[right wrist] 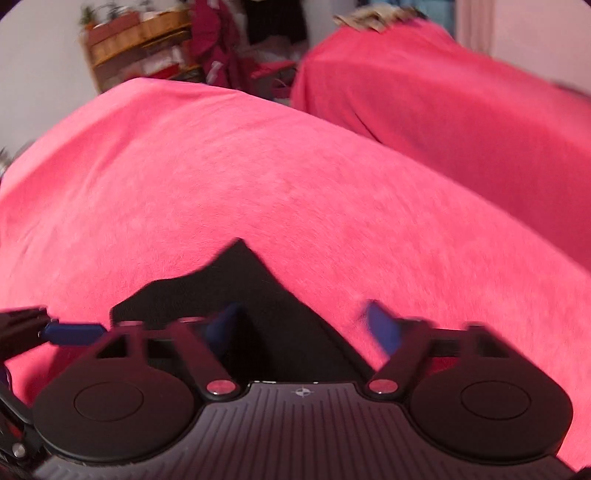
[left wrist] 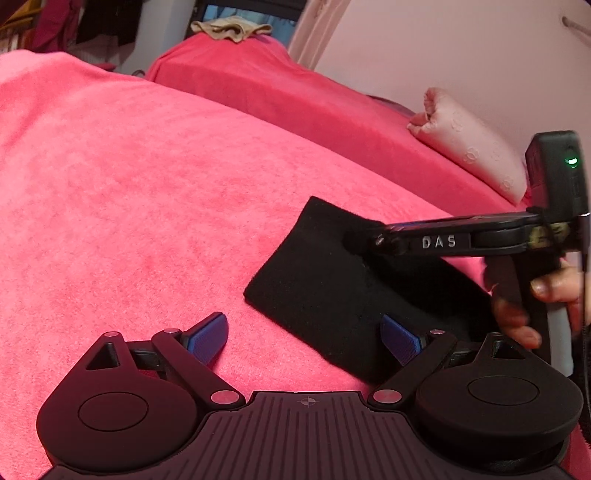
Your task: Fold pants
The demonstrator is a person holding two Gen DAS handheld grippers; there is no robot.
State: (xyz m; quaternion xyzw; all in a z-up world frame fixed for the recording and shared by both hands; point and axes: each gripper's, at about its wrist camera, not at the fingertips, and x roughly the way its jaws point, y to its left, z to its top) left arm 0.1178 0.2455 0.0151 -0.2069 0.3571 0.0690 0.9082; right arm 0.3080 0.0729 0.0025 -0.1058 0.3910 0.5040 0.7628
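Observation:
Black pants (left wrist: pixel 325 288) lie folded in a flat piece on the pink blanket (left wrist: pixel 147 184). My left gripper (left wrist: pixel 303 336) is open just above the near edge, one blue pad over the blanket and the other over the black cloth. My right gripper (left wrist: pixel 354 242) reaches in from the right, its tip down on the pants' far part, held by a person's hand (left wrist: pixel 546 291). In the blurred right wrist view its blue pads stand wide apart, so my right gripper (right wrist: pixel 303 326) is open, with the pants (right wrist: pixel 240 288) between them. A blue finger of the left gripper (right wrist: pixel 74 334) shows at the left edge.
The pink blanket covers the whole bed. A pale pink pillow (left wrist: pixel 469 147) lies at the right by the wall. Behind stands a second pink-covered mound (left wrist: pixel 240 66) with a beige cloth (left wrist: pixel 229 29) on top. A wooden shelf (right wrist: pixel 136 37) is at the far left.

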